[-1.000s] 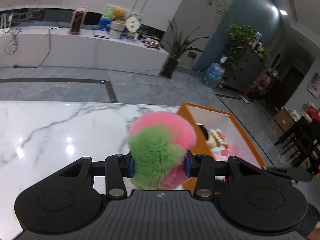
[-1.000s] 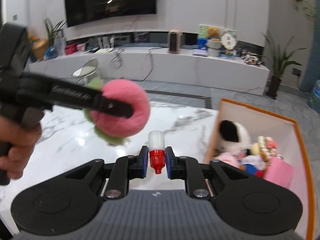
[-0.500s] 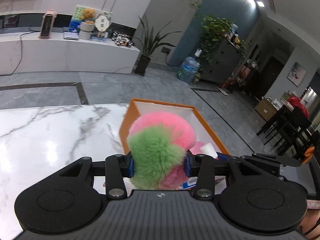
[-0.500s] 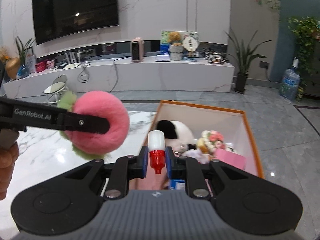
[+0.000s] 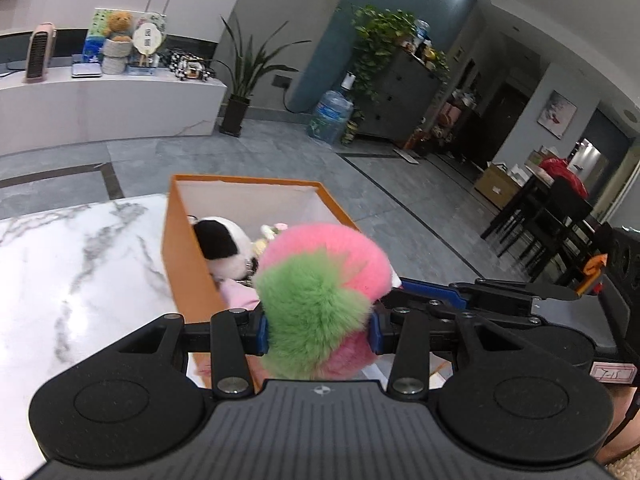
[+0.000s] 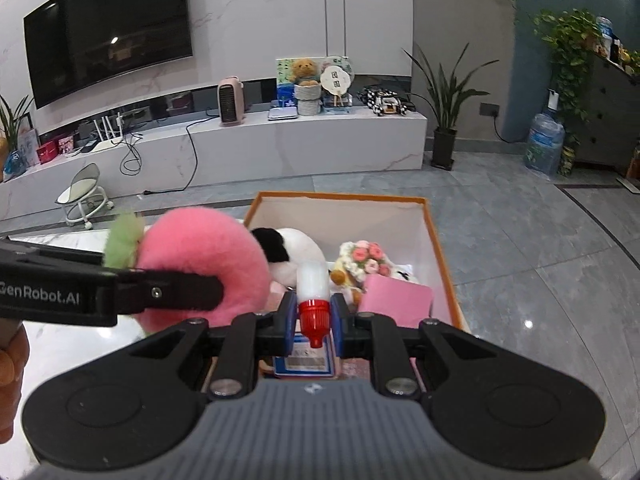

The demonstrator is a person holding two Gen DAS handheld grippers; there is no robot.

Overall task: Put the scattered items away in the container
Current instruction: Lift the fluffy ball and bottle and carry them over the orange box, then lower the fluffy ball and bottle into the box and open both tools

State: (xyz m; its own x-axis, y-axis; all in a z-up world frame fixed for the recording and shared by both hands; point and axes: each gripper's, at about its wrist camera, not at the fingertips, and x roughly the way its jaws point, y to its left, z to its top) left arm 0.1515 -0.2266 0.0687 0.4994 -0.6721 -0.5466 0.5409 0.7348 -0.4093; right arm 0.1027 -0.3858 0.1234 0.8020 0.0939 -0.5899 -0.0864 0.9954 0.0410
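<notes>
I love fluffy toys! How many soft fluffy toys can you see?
2, maybe more hidden. The pink-and-green pom-pom is squeezed in the left gripper over the orange box; the black-and-white plush lies inside the box.

Home living room: wall television (image 6: pixel 108 40), houseplants (image 5: pixel 248 76).

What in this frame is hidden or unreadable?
- Left wrist view: the plush peach hides much of the orange box interior.
- Right wrist view: the label under the small bottle is blurred; the gripper body covers the box's near end.
</notes>
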